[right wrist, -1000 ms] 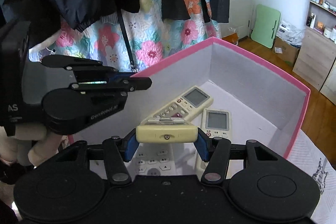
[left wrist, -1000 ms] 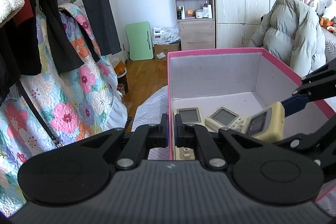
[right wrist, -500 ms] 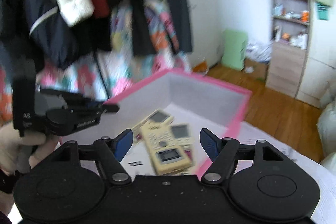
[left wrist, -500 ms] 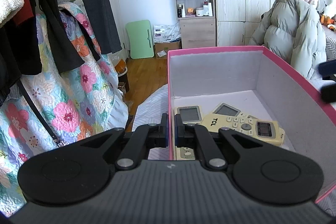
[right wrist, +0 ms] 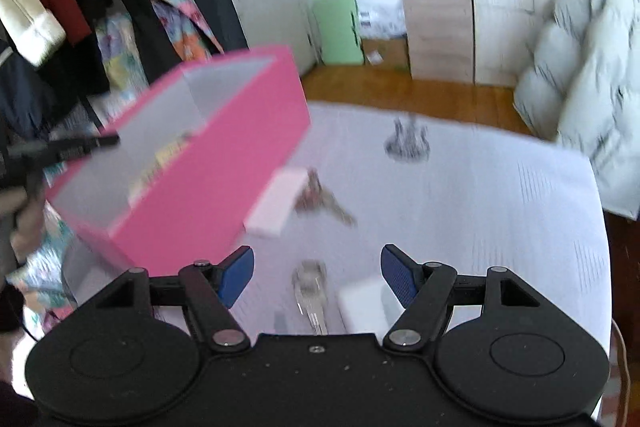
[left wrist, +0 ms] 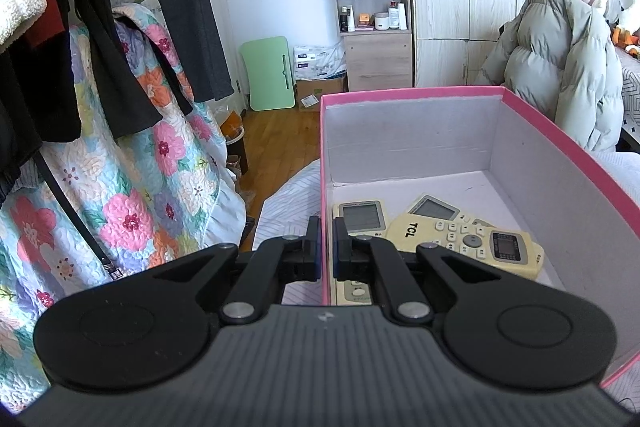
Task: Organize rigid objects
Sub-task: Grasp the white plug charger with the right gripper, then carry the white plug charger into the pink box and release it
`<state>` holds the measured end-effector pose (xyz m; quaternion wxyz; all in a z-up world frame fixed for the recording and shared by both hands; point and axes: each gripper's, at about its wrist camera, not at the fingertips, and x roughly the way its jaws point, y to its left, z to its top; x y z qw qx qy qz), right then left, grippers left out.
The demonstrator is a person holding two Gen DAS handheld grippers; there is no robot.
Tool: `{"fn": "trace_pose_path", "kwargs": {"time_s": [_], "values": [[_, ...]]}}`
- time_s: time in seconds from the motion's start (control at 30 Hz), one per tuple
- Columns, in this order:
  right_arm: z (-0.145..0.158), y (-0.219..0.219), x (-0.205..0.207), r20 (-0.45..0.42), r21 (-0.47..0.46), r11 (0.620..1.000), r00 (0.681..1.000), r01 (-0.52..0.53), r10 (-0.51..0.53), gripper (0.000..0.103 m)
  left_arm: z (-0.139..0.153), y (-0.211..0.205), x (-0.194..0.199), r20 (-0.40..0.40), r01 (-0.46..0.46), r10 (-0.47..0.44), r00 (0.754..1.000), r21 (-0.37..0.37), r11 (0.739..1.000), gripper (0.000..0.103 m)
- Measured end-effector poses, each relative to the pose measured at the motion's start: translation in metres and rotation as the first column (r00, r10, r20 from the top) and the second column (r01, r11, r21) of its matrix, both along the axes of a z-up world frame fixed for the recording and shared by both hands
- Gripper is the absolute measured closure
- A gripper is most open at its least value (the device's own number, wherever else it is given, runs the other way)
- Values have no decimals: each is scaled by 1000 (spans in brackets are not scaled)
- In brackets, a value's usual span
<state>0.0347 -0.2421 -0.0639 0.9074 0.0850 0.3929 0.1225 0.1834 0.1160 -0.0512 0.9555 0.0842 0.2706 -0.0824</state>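
Observation:
My left gripper (left wrist: 326,243) is shut on the left wall of the pink box (left wrist: 560,147), one finger inside and one outside. Three remote controls lie in the box: a yellowed TCL remote (left wrist: 468,241) on top, a white one (left wrist: 362,217) by the wall, another (left wrist: 434,207) partly under the TCL one. My right gripper (right wrist: 316,273) is open and empty above the white bedsheet, to the right of the pink box (right wrist: 224,163). The right wrist view is blurred. A white flat block (right wrist: 276,201), a bunch of keys (right wrist: 324,201) and a metal object (right wrist: 310,293) lie on the sheet.
A white box (right wrist: 364,303) lies under my right fingers. Hanging clothes and a floral quilt (left wrist: 132,187) are left of the box. A grey puffer jacket (left wrist: 560,67) is at the right. A shelf and wardrobe (left wrist: 440,7) stand across the wooden floor.
My right gripper let go of the yellowed TCL remote into the box, opened, then swung away right over the bedsheet. My left gripper stayed shut on the box wall.

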Motion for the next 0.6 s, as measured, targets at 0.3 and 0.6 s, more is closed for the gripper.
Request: {"fn": "trace_pose_path", "kwargs": {"time_s": [0.3,0.6], "values": [[-31,4,1,-64,-170,985,997,23,-35,51,1,-4,-1,-3,-4,4,1000,10,1000,99],[-40,14,14,-91,-229,974,996,-4,-17,55,2,-1,-1,0,-3,3,1000,5,1000,99]]}}
